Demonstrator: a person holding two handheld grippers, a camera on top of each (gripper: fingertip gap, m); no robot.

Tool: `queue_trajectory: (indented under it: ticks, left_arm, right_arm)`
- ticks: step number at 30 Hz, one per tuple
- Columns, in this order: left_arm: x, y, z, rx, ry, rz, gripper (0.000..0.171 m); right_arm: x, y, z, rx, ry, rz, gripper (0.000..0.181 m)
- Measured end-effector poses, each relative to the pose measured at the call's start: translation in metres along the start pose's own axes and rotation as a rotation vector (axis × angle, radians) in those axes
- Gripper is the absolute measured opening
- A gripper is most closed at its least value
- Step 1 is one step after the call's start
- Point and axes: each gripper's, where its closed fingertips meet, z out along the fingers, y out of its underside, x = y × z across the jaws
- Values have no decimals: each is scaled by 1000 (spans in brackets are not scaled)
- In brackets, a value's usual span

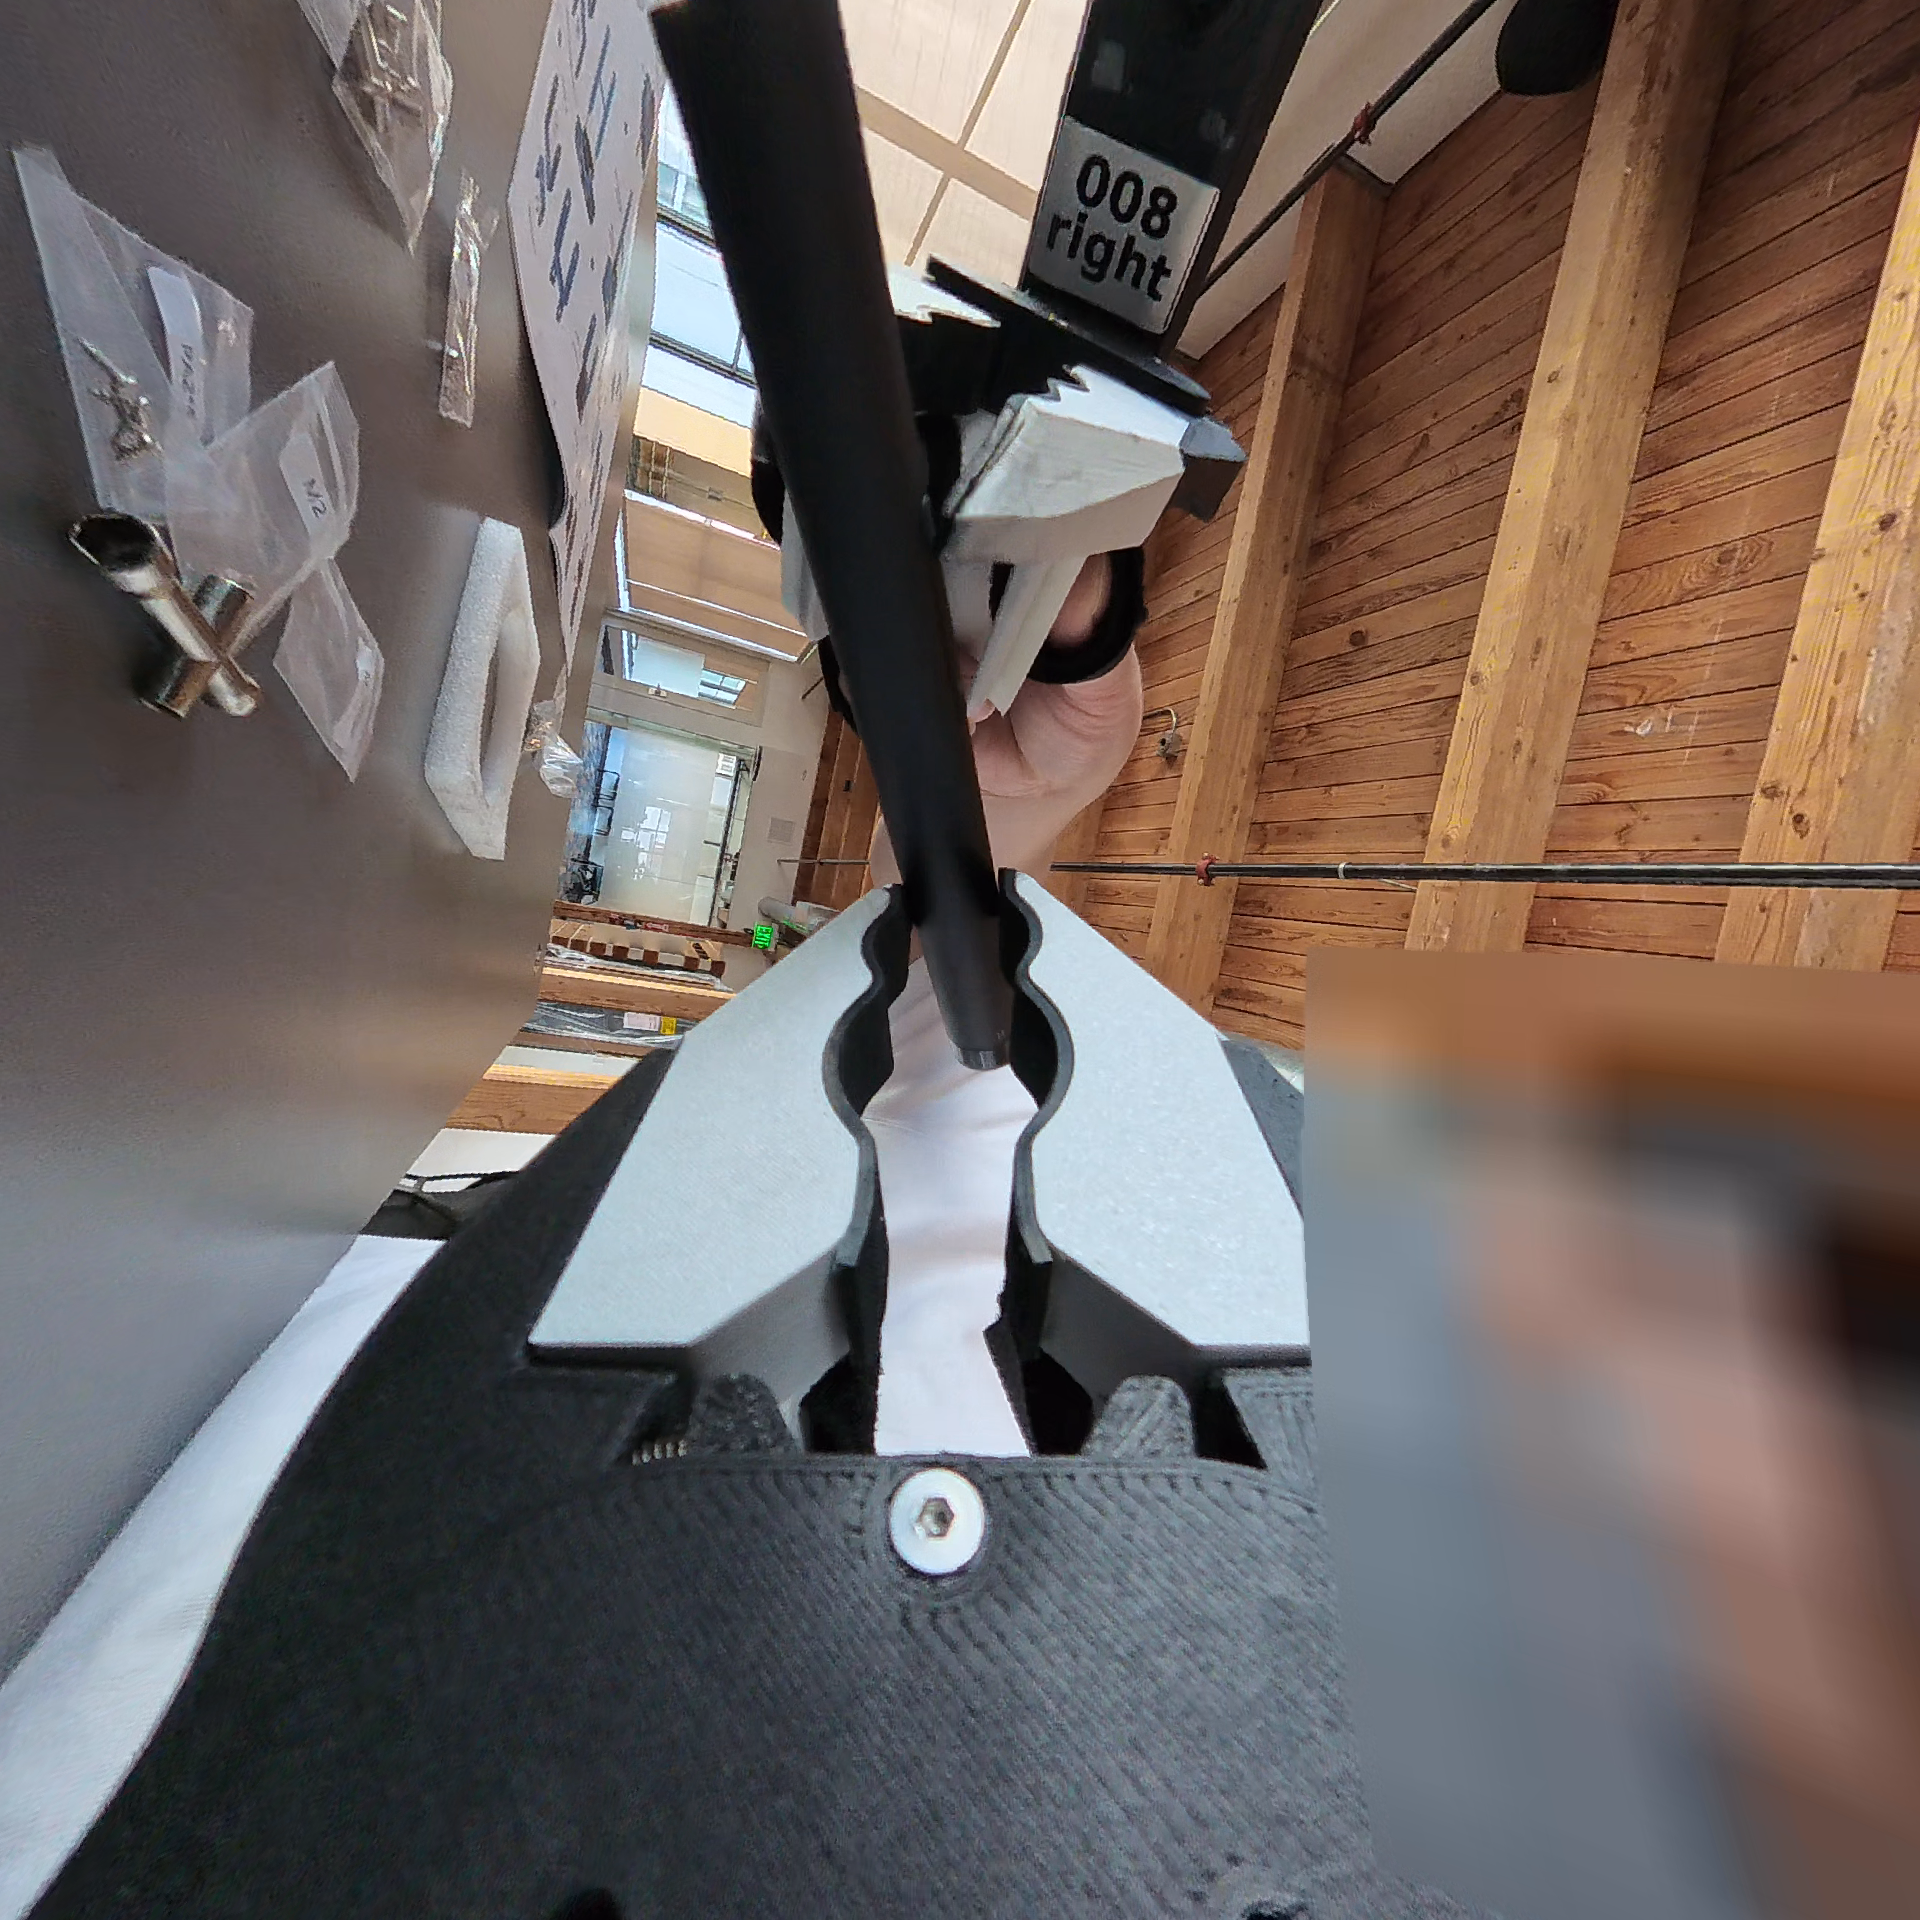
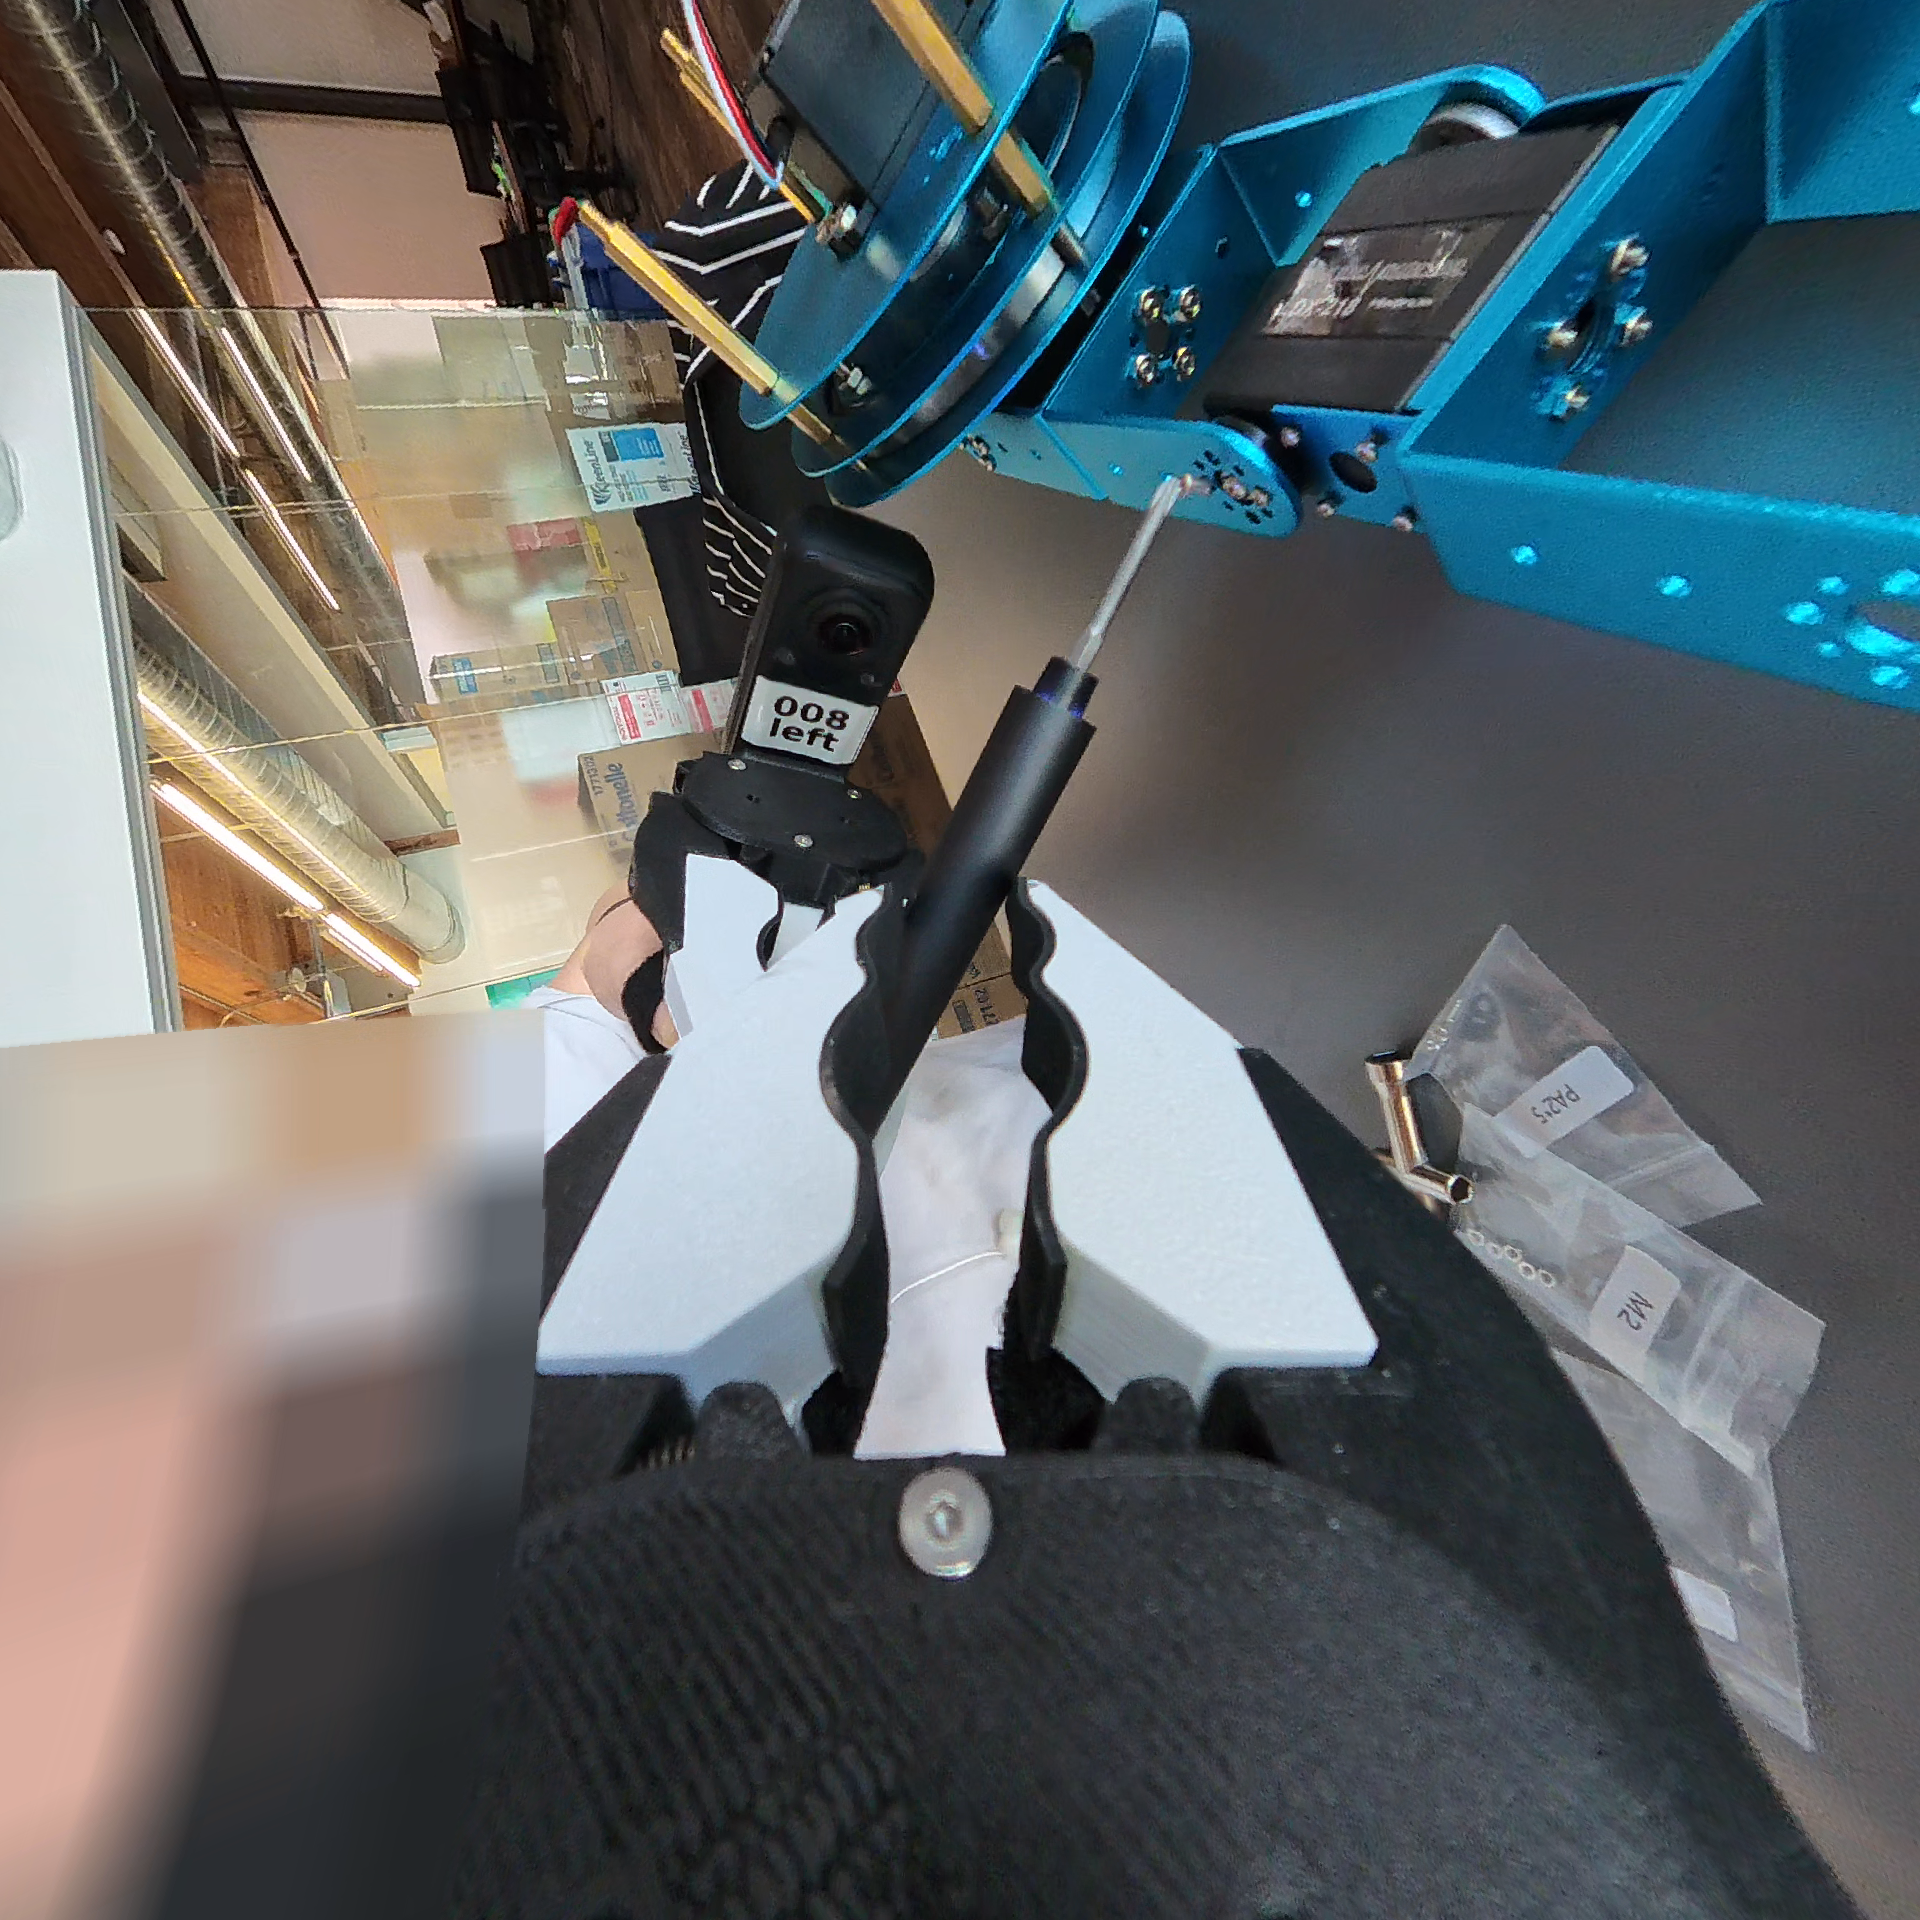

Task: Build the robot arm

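My right gripper (image 2: 954, 906) is shut on the black handle of a screwdriver (image 2: 987, 831). Its thin metal shaft (image 2: 1127, 571) reaches up to a screw on the joint of a blue metal robot arm (image 2: 1558, 499) with black servos, lying on the grey table. My left gripper (image 1: 954, 899) is shut on the rear end of the same screwdriver handle (image 1: 831, 416), just behind the right gripper (image 1: 935, 582). The left gripper (image 2: 769, 925) shows in the right wrist view, beside and behind my right fingers. A hand holds each gripper.
A cross-shaped metal socket wrench (image 1: 177, 634) (image 2: 1408, 1132) and several clear bags of small hardware (image 1: 260, 488) (image 2: 1621, 1299) lie on the grey table (image 1: 208, 987). A white foam piece (image 1: 488, 675) and a patterned board (image 1: 582, 260) lie farther off.
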Motion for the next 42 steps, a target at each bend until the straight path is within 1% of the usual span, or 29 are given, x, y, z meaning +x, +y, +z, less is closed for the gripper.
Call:
queue_trajectory:
  ticks: [1, 8, 22, 23, 24, 25, 26, 27, 28, 33, 35, 37, 40, 42]
  left_arm:
    - [0, -1, 0, 1, -4, 4, 16]
    - [-1, -1, 1, 2, -4, 1, 16]
    - [-2, -2, 2, 3, -7, 3, 16]
    - [-2, -2, 2, 4, -5, 3, 16]
    - [-2, -2, 2, 1, -4, 3, 16]
    - [-2, -1, 2, -2, -2, 2, 16]
    - [-2, 0, 2, -4, -4, 7, 16]
    - [-3, 2, 2, -10, -15, 22, 16]
    - [-6, 4, 2, -21, -30, 42, 16]
    - [-18, 9, 1, -49, -96, 116, 16]
    - [-26, 12, 1, -77, -144, 161, 16]
    - [-35, 13, -2, -92, -201, 218, 16]
    - [-47, 16, -8, -113, -273, 286, 16]
    - [-52, 17, -11, -117, -292, 305, 16]
  right_arm:
    - [0, -1, -1, 6, 1, -3, 19]
    - [1, 0, 1, -10, -22, 3, 19]
    - [2, -2, -2, 8, -11, -38, 20]
    - [2, -2, -3, 8, -8, -46, 25]
    - [2, -2, -4, 7, -9, -49, 25]
    - [1, -2, -4, 8, -17, -49, 20]
    - [1, -1, -5, 10, -26, -49, 20]
    - [2, 1, -5, 8, -35, -48, 19]
    - [2, 3, -5, 8, -49, -46, 24]
    - [4, 7, -1, 49, -129, -42, 23]
    - [5, 10, -1, 71, -176, -41, 21]
    - [6, 13, -1, 102, -228, -35, 28]
    - [10, 20, -1, 138, -280, -46, 32]
    - [11, 24, 0, 174, -296, -76, 35]
